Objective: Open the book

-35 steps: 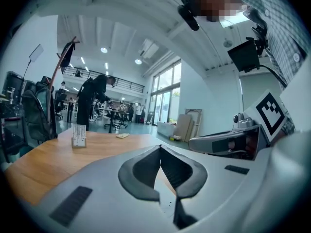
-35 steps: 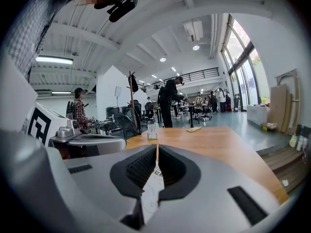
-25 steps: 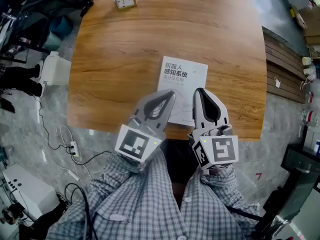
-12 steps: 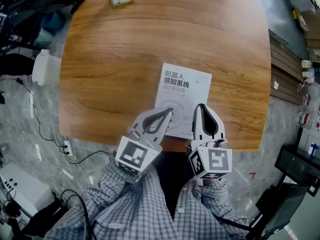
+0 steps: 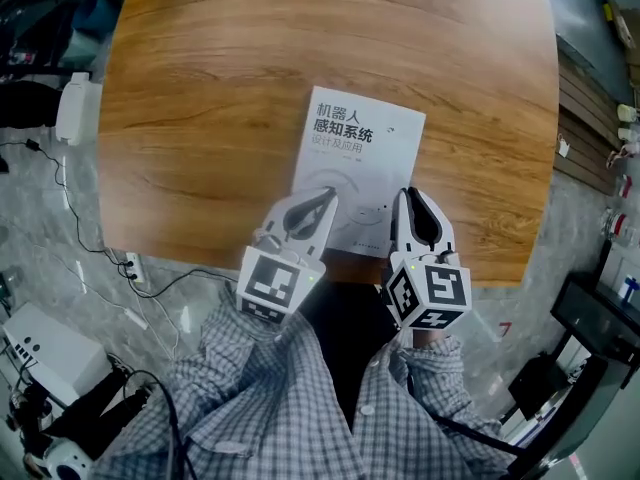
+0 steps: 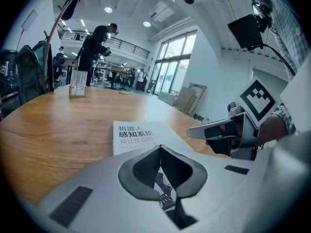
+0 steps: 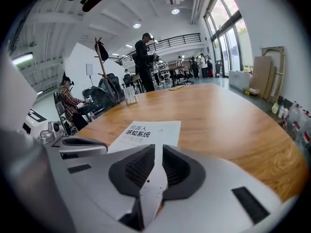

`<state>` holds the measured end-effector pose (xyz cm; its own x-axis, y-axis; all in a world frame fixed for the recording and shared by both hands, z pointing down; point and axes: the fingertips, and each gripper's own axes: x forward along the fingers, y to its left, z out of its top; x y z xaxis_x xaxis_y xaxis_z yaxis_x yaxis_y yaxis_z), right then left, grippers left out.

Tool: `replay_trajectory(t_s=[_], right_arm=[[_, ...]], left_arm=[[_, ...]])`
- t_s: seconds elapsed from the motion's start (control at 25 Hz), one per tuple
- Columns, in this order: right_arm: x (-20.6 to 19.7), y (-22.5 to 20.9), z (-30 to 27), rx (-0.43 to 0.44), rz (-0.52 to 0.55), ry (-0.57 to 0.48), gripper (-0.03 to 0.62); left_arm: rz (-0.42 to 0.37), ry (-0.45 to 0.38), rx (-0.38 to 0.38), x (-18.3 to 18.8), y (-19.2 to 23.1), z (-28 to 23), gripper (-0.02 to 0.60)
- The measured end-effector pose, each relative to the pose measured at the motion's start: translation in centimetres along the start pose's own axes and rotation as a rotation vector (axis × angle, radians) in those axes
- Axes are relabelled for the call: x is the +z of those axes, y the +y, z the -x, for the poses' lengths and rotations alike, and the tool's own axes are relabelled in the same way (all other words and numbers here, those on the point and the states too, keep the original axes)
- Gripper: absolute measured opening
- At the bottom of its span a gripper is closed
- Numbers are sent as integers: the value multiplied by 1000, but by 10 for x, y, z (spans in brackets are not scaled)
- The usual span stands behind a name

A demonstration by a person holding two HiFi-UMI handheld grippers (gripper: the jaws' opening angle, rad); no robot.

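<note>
Head view has the book (image 5: 360,158) lying shut and face up on the wooden table (image 5: 200,118), its near edge just under and ahead of both sets of tips; whether either tip touches the cover I cannot tell. The left gripper (image 5: 322,198) is fully closed on nothing, its tips meeting over the book's near left corner. The right gripper (image 5: 410,194), seen in the right gripper view, is all but closed, with only a thin slit between its tips. That slit is empty, the white cover showing through it. The step in hand looks like the approach to the cover. It would likely go best with the left tips pressing down on the side nearest them, to pin the book. The right tips could then catch only the cover at the free edge on their outer side and lift it across. The book sits close to the table's near edge, so a push toward the person could slide it off. Both grippers point forward and slant downward, side by side and a little apart, marker cubes toward the person, with checked sleeves (image 5: 300,398) behind them.
</note>
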<state>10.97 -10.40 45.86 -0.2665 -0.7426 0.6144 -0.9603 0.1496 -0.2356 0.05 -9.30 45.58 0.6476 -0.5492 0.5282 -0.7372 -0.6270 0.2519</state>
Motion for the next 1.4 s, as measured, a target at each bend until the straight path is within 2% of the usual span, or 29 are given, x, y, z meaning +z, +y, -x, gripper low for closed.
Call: replay_trajectory(t_s=[0.12,0.24,0.32,0.44,0.6,0.8,1.04,1.24,1.4], right_arm=[[-8,-10,-3,2,5,27,34],[-14,-15,-7,33,6,55,95],[-17,-16,-11,55,-6,83,109],[-24,-18,-16,83,-52,127,110],[-34,-19,-23,103,-123,191,110],[-40,-18,-29,137,-168,233,110],[-39,-23,-28,160,-267,235,72],[-28,-22,-18,160,-309,190,41],[-14,-12,-7,192,-310,164,34]], left_arm=[[-15,28,21,-9,-2,-8,9],[-40,60,44,-13,-4,-12,9],[-33,67,63,-14,-1,-13,9],[-21,71,96,-14,6,-12,9],[39,49,130,-11,16,-11,9],[30,50,136,-12,16,-11,9],[10,62,137,-13,15,-12,9],[6,79,124,-14,13,-13,9],[31,114,39,-14,-3,-15,9]])
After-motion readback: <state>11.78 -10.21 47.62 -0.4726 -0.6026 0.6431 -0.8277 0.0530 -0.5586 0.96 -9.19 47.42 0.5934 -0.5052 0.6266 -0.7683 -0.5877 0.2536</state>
